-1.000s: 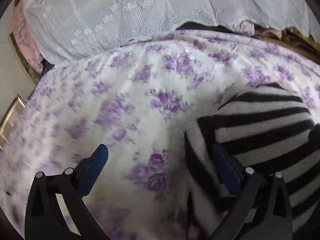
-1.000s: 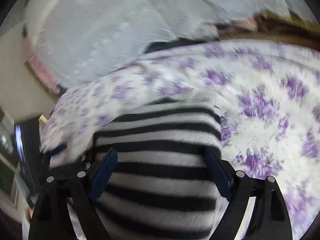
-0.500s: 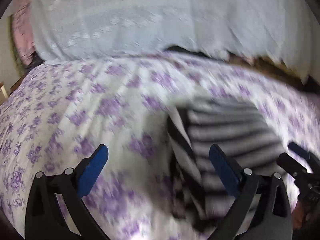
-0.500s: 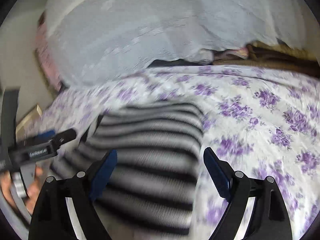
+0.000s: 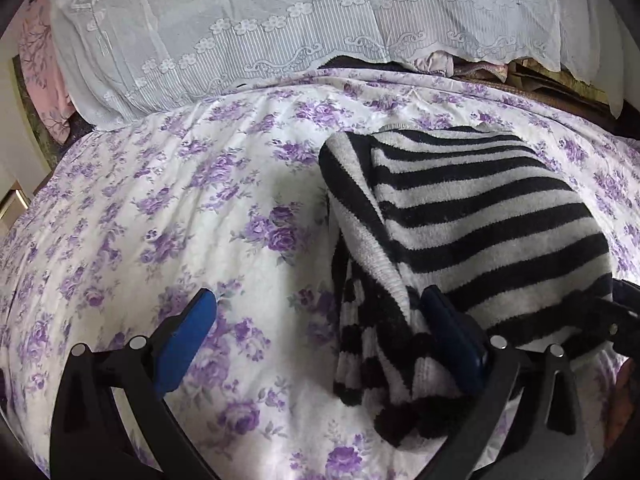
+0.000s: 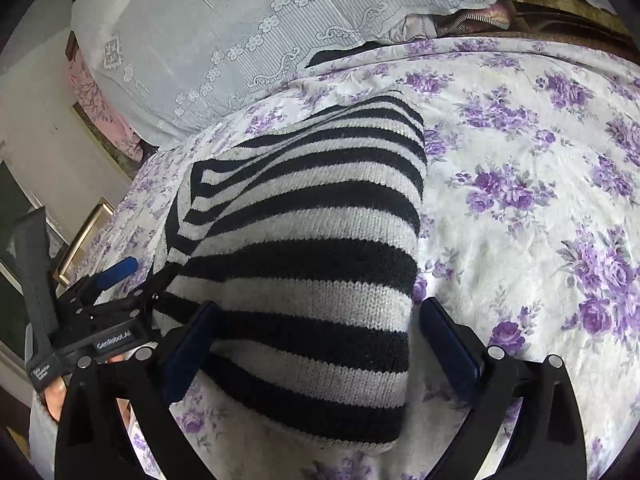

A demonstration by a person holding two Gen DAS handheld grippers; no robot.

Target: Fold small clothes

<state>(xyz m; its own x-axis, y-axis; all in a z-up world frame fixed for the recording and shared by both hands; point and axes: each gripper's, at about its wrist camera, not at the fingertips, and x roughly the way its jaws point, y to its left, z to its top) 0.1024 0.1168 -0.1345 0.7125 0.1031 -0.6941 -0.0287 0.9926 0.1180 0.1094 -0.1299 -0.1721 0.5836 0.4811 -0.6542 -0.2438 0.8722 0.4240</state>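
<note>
1. A striped sweater (image 5: pixel 480 216) lies folded on the bed (image 5: pixel 180 208). It has black and white stripes. The bed has a white cover with purple flowers.

2. In the left wrist view, the sweater sits at about 3 o'clock. Its left edge runs from 12 o'clock down to 6 o'clock, where the cloth bunches in a thick fold.

3. The left gripper (image 5: pixel 316 340) has its fingers (image 5: pixel 186 340) wide apart. They hold nothing. One blue finger is over bare bed at 7 o'clock. The other finger is right by the bunched edge of the sweater at 5 o'clock; it cannot be told if it touches.

4. In the right wrist view, the sweater (image 6: pixel 304 256) fills the middle. Its right edge is straight and runs from 1 o'clock down to 5 o'clock.

5. The right gripper (image 6: pixel 316 344) also has its fingers (image 6: pixel 450 348) wide apart. The near end of the sweater lies between them. The fingers do not squeeze it.

6. The left gripper (image 6: pixel 120 296) shows here at 8 o'clock, by the sweater's left edge.

7. There is lots of open bed at 9 o'clock in the left view and at 3 o'clock in the right view.

8. A white lace cloth (image 5: pixel 280 28) hangs at 12 o'clock, past the far edge of the bed.
</note>
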